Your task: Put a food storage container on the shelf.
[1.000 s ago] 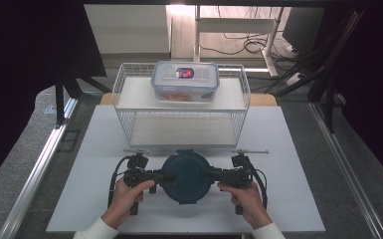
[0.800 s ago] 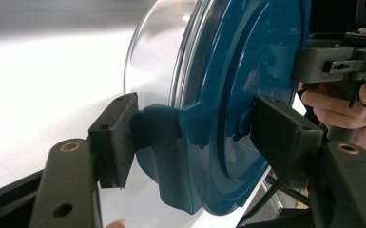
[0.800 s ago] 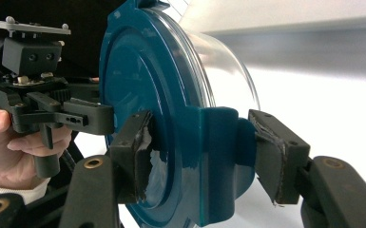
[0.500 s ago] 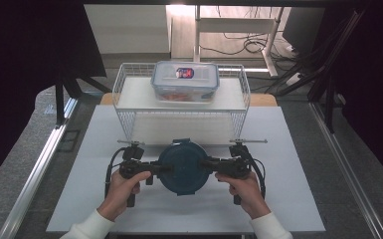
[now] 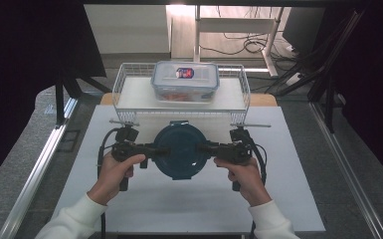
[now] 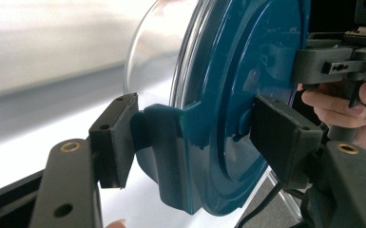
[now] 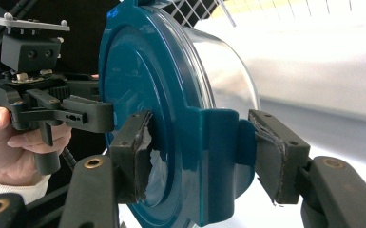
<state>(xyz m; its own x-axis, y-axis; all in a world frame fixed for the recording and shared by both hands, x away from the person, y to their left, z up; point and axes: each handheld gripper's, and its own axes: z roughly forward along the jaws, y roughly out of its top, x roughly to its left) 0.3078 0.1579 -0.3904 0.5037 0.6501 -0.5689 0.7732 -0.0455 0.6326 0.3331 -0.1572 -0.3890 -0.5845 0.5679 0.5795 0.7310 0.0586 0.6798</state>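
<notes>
Glossy teal plastic lid [image 6: 228, 109]; clear smooth bowl [image 7: 218, 66]; matt black rubbery fingers [image 7: 133, 152]

Bright table, dark surroundings, blurred backgrounds

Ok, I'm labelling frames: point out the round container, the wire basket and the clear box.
round container [image 5: 181, 157], high view, teal lid
wire basket [image 5: 121, 79], high view, left rim
clear box [image 5: 185, 78], high view, lid

Landmark: wire basket [image 5: 129, 79], at the far edge of the white board [image 5: 298, 199].
In basket: rectangular lidded box [image 5: 185, 80], about the middle.
Before basket: round lidded container [image 5: 181, 149], just in front of its near wall.
Left of container: left gripper [image 5: 155, 149], jaws on its lid clip.
Right of container: right gripper [image 5: 206, 148], jaws on the opposite clip.
Behind basket: floor with cables [image 5: 239, 47].
</notes>
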